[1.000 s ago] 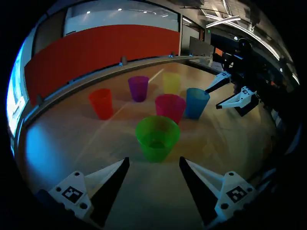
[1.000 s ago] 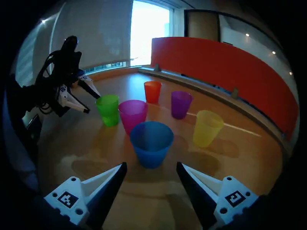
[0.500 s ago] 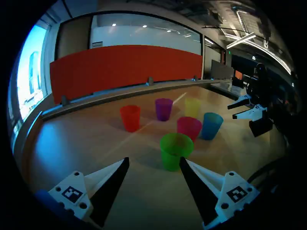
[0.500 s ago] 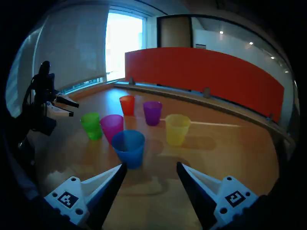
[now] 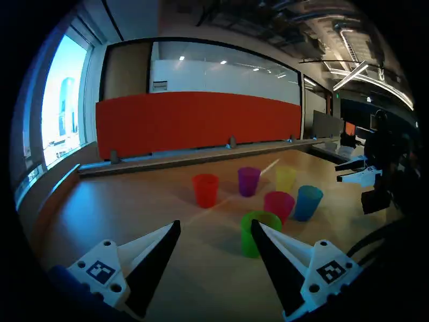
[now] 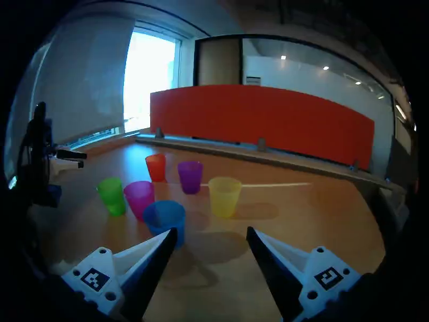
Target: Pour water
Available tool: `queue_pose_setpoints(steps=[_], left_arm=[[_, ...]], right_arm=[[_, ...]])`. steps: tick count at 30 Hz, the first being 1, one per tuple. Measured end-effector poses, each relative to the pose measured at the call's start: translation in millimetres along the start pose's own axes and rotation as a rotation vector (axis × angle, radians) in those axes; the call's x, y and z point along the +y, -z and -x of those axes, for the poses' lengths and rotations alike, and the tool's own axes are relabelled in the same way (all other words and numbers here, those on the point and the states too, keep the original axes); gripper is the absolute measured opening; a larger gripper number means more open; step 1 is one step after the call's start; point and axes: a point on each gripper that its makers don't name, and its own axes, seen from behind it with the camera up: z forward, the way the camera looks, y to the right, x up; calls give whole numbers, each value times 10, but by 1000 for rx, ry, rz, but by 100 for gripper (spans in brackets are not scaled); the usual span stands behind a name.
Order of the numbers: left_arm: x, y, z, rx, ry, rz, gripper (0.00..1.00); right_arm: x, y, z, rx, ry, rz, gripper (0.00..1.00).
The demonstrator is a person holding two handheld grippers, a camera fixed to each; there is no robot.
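Note:
Several coloured plastic cups stand upright on the wooden table (image 5: 134, 214). In the left gripper view the green cup (image 5: 256, 234) is nearest, partly behind my right fingertip, with the pink cup (image 5: 279, 206), blue cup (image 5: 308, 202), yellow cup (image 5: 285, 178), purple cup (image 5: 249, 181) and orange cup (image 5: 206, 190) beyond. My left gripper (image 5: 214, 228) is open and holds nothing. In the right gripper view the blue cup (image 6: 164, 218) is closest, then the pink cup (image 6: 139, 198), green cup (image 6: 111, 195), orange cup (image 6: 156, 167), purple cup (image 6: 190, 176) and yellow cup (image 6: 224, 196). My right gripper (image 6: 210, 235) is open and holds nothing.
A red partition (image 5: 198, 118) with a low rail runs along the table's far edge. A bright window (image 6: 147, 80) lies beyond the table. The other gripper (image 5: 359, 174) shows far right in the left gripper view, and the other gripper (image 6: 56, 158) far left in the right gripper view.
Both grippers have drawn back and risen away from the cups, which now look smaller and farther off. The cups have not moved. Both stay open.

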Motion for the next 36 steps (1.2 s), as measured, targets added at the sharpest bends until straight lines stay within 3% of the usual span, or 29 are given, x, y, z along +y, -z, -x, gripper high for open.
queue_pose_setpoints(steps=[12, 19, 24, 36], left_arm=[[-155, 73, -367, 138, 54, -86, 98], [-307, 148, -568, 225, 90, -160, 97], [-381, 192, -651, 282, 107, -207, 97], [-445, 339, -910, 389, 57, -300, 98]], right_arm=[[272, 11, -368, 146, -18, 191, 100], [518, 149, -577, 255, -60, 298, 100], [639, 215, -574, 286, -52, 365, 100], [746, 327, -717, 319, -16, 424, 100]])
